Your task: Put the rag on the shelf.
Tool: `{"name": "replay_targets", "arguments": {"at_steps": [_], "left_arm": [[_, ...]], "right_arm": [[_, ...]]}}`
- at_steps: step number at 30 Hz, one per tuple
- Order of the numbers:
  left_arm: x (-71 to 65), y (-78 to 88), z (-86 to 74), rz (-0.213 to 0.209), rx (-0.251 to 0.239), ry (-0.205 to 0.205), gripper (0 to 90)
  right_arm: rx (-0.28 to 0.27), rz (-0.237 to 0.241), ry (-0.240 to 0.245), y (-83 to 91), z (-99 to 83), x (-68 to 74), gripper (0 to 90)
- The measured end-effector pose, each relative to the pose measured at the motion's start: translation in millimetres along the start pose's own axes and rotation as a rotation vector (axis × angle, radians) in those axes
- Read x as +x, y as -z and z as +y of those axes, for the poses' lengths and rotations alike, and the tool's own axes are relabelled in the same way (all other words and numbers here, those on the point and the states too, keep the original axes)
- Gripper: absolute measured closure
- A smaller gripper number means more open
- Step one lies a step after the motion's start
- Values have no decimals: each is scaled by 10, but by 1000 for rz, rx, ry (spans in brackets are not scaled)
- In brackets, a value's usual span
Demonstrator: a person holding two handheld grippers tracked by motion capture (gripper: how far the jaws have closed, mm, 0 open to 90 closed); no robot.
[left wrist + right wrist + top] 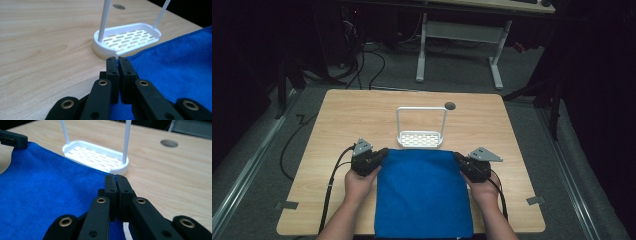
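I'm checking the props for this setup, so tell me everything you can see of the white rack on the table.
The white rack looks like plastic: a shallow oval tray with rows of slots in its floor and a low rim, and two thin posts rising from its ends to a top bar, forming a tall squared hoop. It stands upright on the wooden table, mid-table, just beyond the far edge of the blue cloth, which lies right against its near rim. Nothing sits in it, and neither gripper touches it.
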State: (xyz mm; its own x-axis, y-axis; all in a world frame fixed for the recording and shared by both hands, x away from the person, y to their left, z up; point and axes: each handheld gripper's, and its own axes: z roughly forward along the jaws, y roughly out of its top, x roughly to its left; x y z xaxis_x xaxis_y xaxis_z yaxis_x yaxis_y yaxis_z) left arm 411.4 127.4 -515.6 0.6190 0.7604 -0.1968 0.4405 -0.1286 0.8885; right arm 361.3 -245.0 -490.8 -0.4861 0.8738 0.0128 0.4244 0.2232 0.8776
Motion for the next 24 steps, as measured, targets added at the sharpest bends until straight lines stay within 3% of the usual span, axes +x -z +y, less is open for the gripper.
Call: {"name": "replay_targets", "arguments": {"at_steps": [4, 12, 24], "left_arm": [[-17, 160, 94, -5, -79, 20, 878], [-101, 414, 242, -8, -171, 5, 877], [-305, 651, 417, -23, -245, -45, 877]], "right_arm": [[-50, -2, 8, 111, 75, 8, 889], [-137, -5, 12, 336, 206, 25, 889], [-232, 1, 36, 618, 374, 90, 889]]}}
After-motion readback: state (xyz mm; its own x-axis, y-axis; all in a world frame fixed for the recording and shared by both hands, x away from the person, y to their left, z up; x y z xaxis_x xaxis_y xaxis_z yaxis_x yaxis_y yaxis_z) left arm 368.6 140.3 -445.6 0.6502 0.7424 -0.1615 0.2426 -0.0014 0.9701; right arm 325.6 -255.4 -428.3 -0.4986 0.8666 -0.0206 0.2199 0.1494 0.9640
